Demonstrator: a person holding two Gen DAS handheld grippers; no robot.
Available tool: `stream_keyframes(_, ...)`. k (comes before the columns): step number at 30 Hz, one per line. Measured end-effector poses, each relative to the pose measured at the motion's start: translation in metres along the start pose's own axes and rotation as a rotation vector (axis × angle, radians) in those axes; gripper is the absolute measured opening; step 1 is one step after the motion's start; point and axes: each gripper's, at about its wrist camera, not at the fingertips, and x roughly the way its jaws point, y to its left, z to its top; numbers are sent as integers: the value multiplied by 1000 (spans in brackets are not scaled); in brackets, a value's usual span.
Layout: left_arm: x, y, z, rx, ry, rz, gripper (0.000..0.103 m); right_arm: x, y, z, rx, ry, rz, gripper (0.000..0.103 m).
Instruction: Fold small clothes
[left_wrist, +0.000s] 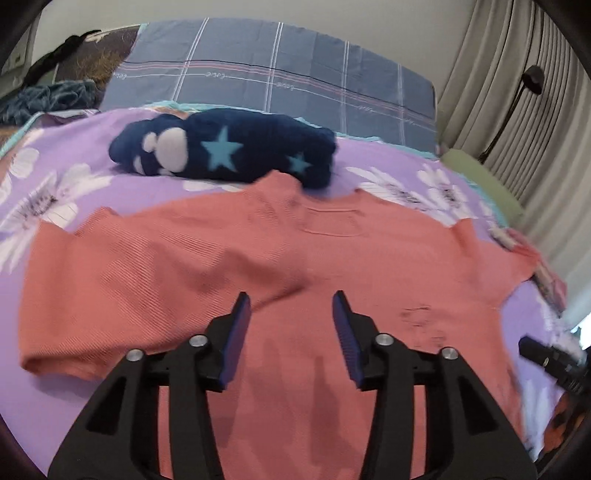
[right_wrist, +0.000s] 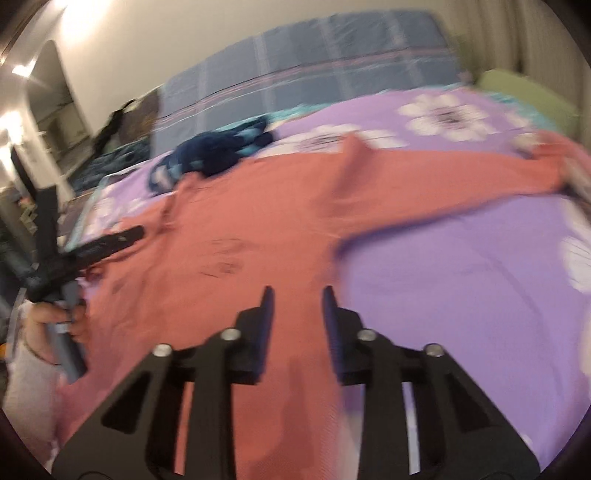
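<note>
My left gripper (left_wrist: 291, 306) hung with jaws wide and empty over the coral sweater (left_wrist: 207, 258); my right gripper (right_wrist: 295, 299) stood parted too, holding nothing, above the sweater's right edge. The sweater lay spread flat on the purple floral bedspread (right_wrist: 461, 258), sleeves out; a folded navy star-print garment (left_wrist: 225, 151) sat just beyond its collar, a plaid pillow (left_wrist: 280, 70) behind.

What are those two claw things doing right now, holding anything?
Left gripper: open, holding nothing, above the pink shirt.
Right gripper: open, holding nothing, above the same shirt.
</note>
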Motion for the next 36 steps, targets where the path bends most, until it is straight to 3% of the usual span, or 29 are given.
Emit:
stream_keyframes(4, 22, 5, 11, 17, 35, 31, 48, 44, 31, 39, -83, 54, 86, 24)
stream_keyframes(7, 41, -1, 12, 51, 65, 18, 48, 78, 49, 68, -71, 115, 136, 24)
stream_keyframes(9, 52, -5, 13, 83, 69, 48, 48, 92, 57, 79, -68, 141, 153, 25)
stream_keyframes(11, 56, -3, 17, 82, 72, 58, 34, 105, 65, 87, -84, 155, 147, 25)
stream_keyframes(13, 51, 4, 22, 65, 60, 19, 9, 114, 70, 90, -96, 171, 148, 25)
stream_keyframes(20, -3, 6, 23, 29, -4, -138, 7, 133, 87, 96, -94, 214, 250, 25)
stream_keyframes(22, -10, -5, 22, 55, 2, -170, 7, 134, 91, 99, -75, 223, 302, 32)
stream_keyframes(23, -12, -16, 20, 83, 6, -171, 7, 135, 93, 102, -52, 231, 336, 42)
stream_keyframes(25, -11, -31, 17, 131, 8, -166, 7, 135, 94, 107, -11, 240, 375, 52)
stream_keyframes(28, -6, -43, 13, 154, 19, -177, 7, 137, 96, 116, 41, 279, 427, 59)
stream_keyframes(31, 1, -54, 7, 161, 42, -198, 7, 146, 103, 121, 47, 317, 425, 60)
stream_keyframes(32, 2, -55, 6, 161, 45, -198, 7, 152, 108, 123, 40, 339, 417, 53)
stream_keyframes(33, 3, -58, 5, 159, 50, -199, 7, 157, 111, 124, 36, 351, 400, 39)
stream_keyframes(34, 4, -61, 5, 157, 53, -202, 7, 160, 113, 123, 27, 360, 371, 3)
stream_keyframes(36, 1, -64, 6, 150, 42, -206, 7, 157, 118, 126, -16, 347, 270, 4)
